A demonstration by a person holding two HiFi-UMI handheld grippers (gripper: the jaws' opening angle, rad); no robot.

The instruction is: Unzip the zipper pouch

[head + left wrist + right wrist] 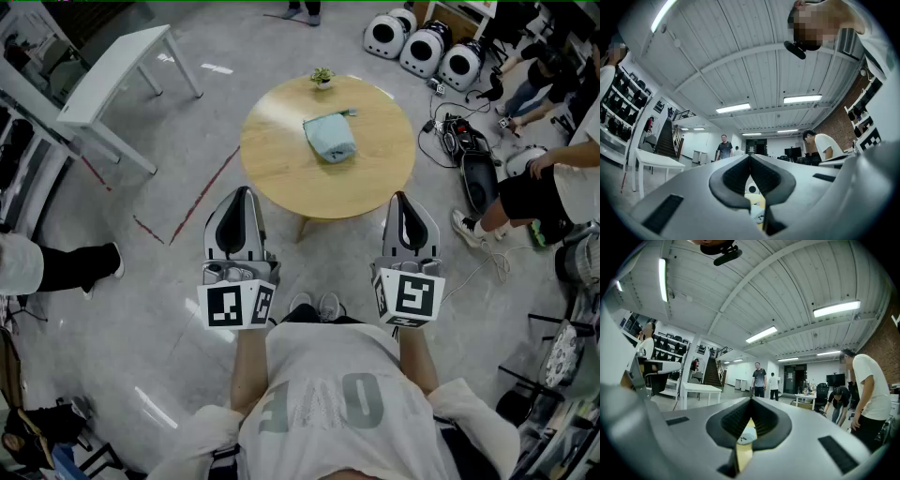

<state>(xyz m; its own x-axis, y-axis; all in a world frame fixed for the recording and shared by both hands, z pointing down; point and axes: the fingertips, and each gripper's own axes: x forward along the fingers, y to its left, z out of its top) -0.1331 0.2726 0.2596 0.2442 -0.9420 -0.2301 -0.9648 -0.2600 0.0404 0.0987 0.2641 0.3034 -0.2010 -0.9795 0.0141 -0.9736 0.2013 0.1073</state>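
Observation:
A pale teal zipper pouch (330, 137) lies closed on the round wooden table (281, 159), a little right of its middle. Both grippers hang over the floor short of the table's near edge, well apart from the pouch. My left gripper (242, 191) points at the table's near left rim, jaws together with nothing between them. My right gripper (401, 196) points at the near right rim, likewise shut and empty. In the right gripper view, a sliver of the pouch (746, 436) shows through the gap below the shut jaws of the right gripper (751, 401). The left gripper (750, 157) looks shut too.
A small potted plant (322, 77) stands at the table's far edge. A white table (122, 66) is at the back left. Black gear and cables (464, 150) lie on the floor right of the table, beside a seated person (548, 192). White domed units (427, 42) stand at the back.

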